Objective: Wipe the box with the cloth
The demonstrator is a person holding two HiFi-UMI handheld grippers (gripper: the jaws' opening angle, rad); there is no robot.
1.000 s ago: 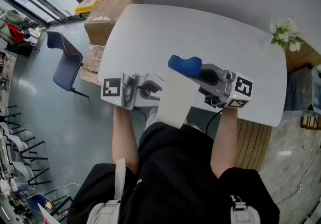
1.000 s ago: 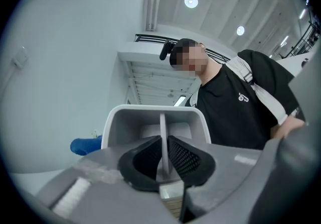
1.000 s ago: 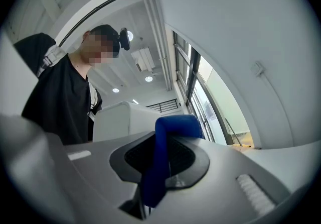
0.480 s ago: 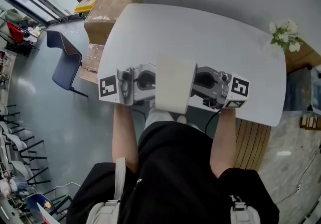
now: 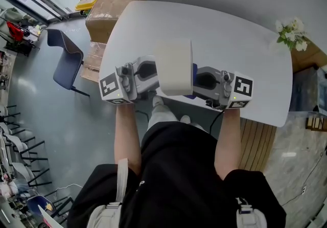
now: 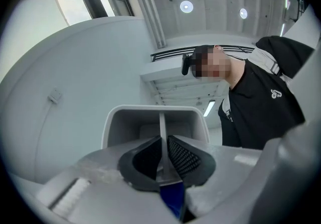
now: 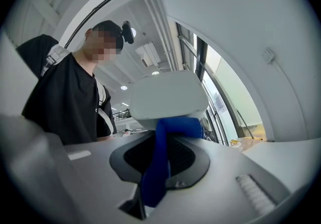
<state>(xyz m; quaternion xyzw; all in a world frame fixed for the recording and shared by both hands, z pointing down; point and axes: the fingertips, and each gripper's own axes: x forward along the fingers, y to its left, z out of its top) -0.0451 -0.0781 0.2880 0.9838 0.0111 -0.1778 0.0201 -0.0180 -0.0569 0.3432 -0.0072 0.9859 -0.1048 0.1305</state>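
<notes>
White box (image 5: 174, 66) was held up over the near edge of the white bench (image 5: 230, 32), between the two grippers and not resting on the surface as far as the head view showed. Left gripper (image 6: 161, 153) was pinched almost fully closed on a thin white wall or rib of the box, with its ribbed pads on either side, so it was the holding side. Right gripper (image 7: 160, 165) was clamped on the blue cloth (image 7: 175, 127). A strip of cloth ran down between the jaws and the bunched end was pressed against the box's side facing that gripper. In the head view only a sliver of blue showed at the box's right edge. Judgement: the wipe was under way, with the cloth in contact with one side face. Top face looked clean and plain, but nothing showed which faces were already wiped, so I could not tell the share done. Probably left to do: the other faces, which need the box turned or the cloth moved round, then box and cloth set back down on the bench.
</notes>
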